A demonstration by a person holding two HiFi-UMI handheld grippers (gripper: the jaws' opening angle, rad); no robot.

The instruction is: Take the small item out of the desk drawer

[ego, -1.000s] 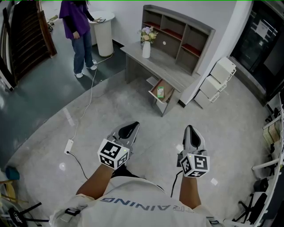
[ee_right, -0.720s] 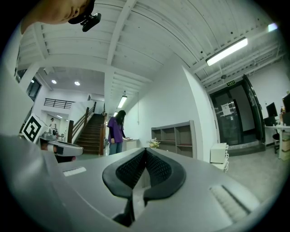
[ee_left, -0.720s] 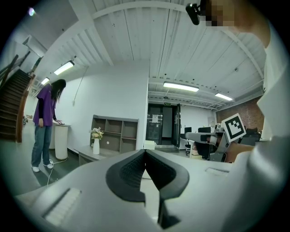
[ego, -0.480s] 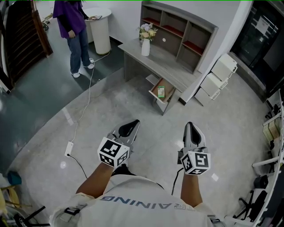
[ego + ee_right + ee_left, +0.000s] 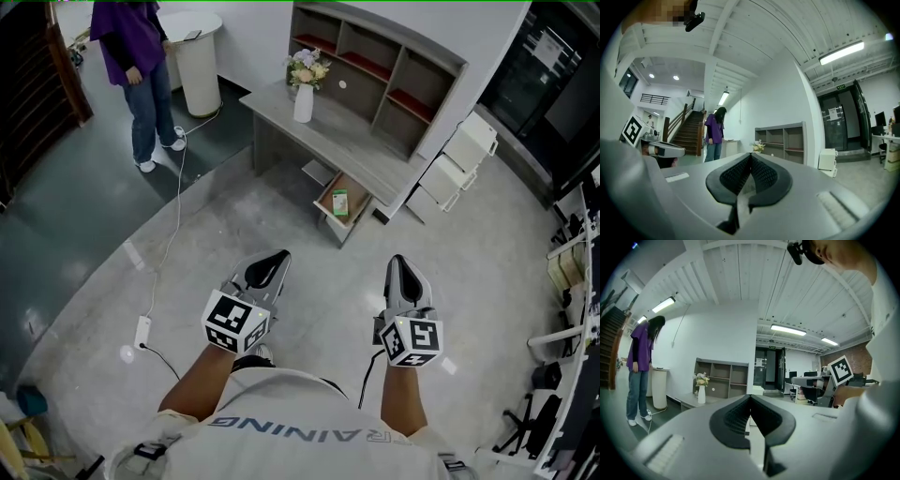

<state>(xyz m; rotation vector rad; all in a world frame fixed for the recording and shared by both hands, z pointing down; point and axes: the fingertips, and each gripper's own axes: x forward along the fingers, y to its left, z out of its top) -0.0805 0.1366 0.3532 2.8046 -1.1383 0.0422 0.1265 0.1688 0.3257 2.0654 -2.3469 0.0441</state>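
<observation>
**Green-and-white small item lies untouched in the open drawer; both tongs are empty and far from it**

Green print shows on the small item [image 5: 339, 202], which lies flat inside the drawer [image 5: 325, 214]. That drawer is pulled out from under the front edge of the worktop [image 5: 328, 141], toward the wearer. Nothing covers the item. A white vase [image 5: 303, 103] of flowers stands on the worktop's far-left end, and a person in purple [image 5: 127, 47] stands well beyond that end.

Over the last second the worktop has slid only slightly in the head view, and the person in purple has drifted left with it. The wearer seems to be turning or stepping, not yet reaching.

The left tongs [image 5: 274, 262] and right tongs [image 5: 401, 267] stay level in front of the body, well short of the worktop, over bare floor [image 5: 234, 216]. Each gripper view shows its pads pressed together with nothing between them.

My reading is that the task is at its approach stage. Most of the gap to the worktop remains, and one pair of tongs must open before it can take the item.
</observation>
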